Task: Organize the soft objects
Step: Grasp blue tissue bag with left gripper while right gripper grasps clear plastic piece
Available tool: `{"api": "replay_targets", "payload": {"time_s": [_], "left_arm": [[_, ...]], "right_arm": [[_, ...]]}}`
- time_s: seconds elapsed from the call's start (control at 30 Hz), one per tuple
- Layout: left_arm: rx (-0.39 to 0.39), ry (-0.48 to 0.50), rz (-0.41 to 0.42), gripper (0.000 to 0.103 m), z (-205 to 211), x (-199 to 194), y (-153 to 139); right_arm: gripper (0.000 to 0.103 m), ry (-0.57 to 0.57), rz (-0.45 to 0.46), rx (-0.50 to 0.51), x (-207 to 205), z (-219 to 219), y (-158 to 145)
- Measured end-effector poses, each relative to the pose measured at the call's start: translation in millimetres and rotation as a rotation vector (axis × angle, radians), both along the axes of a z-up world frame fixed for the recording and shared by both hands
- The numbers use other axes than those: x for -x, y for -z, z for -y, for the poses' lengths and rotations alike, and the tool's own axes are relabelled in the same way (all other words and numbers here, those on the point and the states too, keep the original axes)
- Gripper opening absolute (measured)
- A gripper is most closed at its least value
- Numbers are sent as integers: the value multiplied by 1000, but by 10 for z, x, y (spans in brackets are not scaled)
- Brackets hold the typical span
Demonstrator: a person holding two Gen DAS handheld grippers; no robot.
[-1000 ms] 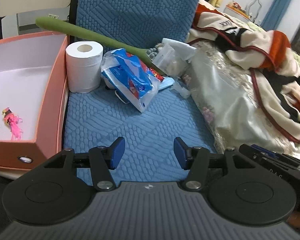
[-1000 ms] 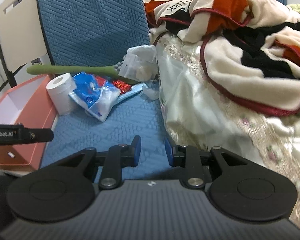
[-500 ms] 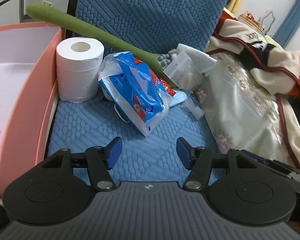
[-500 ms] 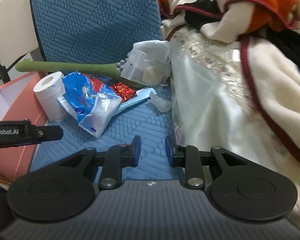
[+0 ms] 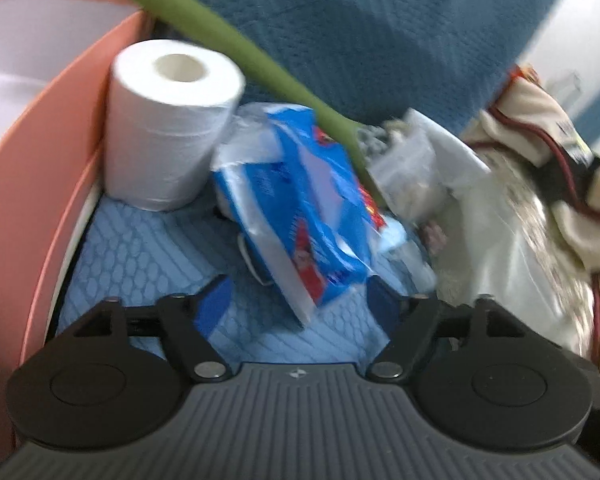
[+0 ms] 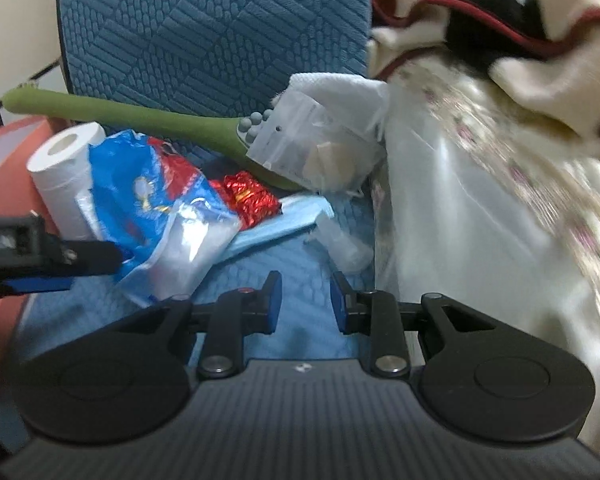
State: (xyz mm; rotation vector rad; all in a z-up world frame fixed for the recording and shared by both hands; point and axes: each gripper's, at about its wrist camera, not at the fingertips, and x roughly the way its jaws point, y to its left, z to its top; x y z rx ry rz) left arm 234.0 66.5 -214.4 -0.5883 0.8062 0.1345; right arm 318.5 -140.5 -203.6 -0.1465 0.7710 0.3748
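I am reaching for the tissue pack, which lies on the blue seat beside the paper roll. My left tongs are opening, its corner between them, untouched. My right tongs stand slightly apart, empty. Next: close gently, then lift into the pink box. Bedding crowds the right.

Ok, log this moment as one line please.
phase: approach | left tool: opening, blue tissue pack tip between fingers, unpinched | right tool: narrow gap, empty | toilet roll: upright beside pink box
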Motion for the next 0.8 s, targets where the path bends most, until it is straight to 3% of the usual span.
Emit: {"api": "replay_targets", "payload": {"time_s": [0.17,0.3,0.8], "left_arm": [[121,-42,22,85,-113,-71,95],[140,-52,22,89,-135,-170,174],[182,-48,26,86,-53,-397,457]], "right_arm": [[30,-28,9,61,-243,-110,118],[50,-49,22,96,-381,-155,185],[47,-66,45,237,-704,-229,453]]}}
